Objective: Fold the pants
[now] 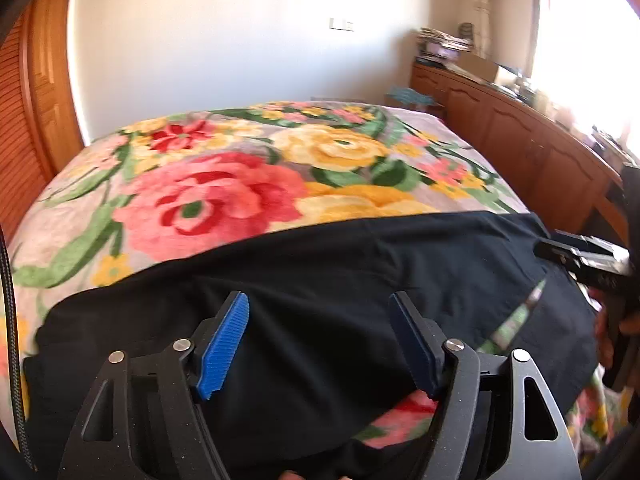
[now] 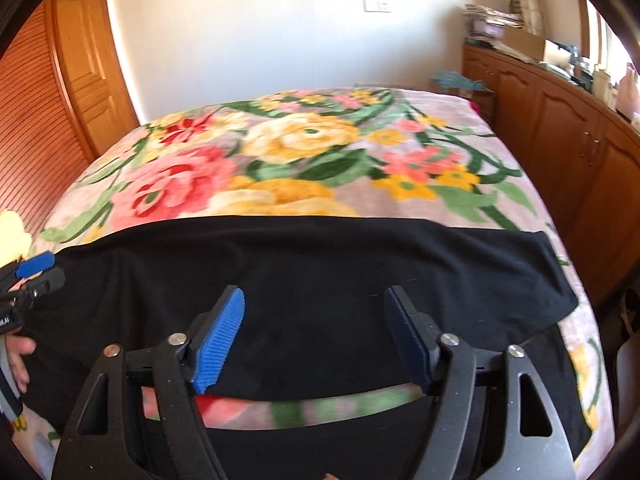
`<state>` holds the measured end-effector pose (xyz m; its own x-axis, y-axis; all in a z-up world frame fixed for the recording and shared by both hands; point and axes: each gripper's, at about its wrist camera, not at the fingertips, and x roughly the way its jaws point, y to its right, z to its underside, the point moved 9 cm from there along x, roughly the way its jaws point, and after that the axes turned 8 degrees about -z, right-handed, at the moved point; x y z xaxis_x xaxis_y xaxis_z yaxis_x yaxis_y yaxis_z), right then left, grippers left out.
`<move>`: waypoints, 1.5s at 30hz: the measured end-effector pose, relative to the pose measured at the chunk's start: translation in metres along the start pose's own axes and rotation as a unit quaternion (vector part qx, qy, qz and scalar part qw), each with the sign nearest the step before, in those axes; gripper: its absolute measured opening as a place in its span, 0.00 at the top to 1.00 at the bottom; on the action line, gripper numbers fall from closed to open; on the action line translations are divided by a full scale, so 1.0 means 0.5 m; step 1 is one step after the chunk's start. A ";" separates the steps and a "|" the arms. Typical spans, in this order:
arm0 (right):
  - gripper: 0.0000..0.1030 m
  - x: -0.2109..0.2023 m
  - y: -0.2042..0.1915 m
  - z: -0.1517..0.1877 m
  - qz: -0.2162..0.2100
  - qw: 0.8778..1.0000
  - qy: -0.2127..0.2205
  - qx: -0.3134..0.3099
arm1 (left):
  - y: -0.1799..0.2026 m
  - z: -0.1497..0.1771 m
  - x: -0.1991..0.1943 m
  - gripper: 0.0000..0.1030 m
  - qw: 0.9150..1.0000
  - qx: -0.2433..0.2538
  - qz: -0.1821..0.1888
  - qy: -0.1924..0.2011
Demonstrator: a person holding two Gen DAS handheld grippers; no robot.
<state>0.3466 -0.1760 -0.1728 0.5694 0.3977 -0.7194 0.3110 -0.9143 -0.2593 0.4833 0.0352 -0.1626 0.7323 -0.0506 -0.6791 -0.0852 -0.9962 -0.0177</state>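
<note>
The black pants (image 2: pixel 304 280) lie spread across the near end of the bed (image 2: pixel 320 152). They look only partly folded. More folds are left. The left gripper (image 1: pixel 318 344) and right gripper (image 2: pixel 314 336) are both apart, holding nothing.

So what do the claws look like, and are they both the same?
Yes, they match. The left claw and the right claw each have a black frame with triangle-shaped holes and round silver bolts. Each has two fingers with ridged blue pads, bright blue where the light falls and dark navy in shade. A black braided cable runs beside the left one.
</note>
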 end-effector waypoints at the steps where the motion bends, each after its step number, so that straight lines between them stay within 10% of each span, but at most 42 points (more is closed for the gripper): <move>1: 0.24 0.005 -0.018 0.003 -0.004 1.000 -0.001 -0.001 | -0.004 0.001 -0.002 0.22 1.000 -0.002 -0.004 0.001; 16: 0.24 0.091 -0.175 0.045 -0.047 0.999 -0.016 -0.014 | -0.130 -0.020 0.032 0.21 0.996 -0.085 -0.024 -0.010; 34: 0.24 0.229 -0.266 0.071 -0.083 0.993 -0.050 -0.062 | -0.216 -0.039 0.209 0.43 0.994 0.058 -0.089 -0.038; 45: 0.24 0.266 -0.260 0.120 -0.088 0.991 -0.086 -0.055 | -0.236 -0.043 0.327 0.56 0.992 0.034 -0.079 -0.091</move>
<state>0.3363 -0.0086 -0.2733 0.3635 0.5220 -0.7716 0.4807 -0.8146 -0.3246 0.6277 0.1428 -0.2556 0.6059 0.1263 -0.7854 -0.0283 -0.9833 -0.1800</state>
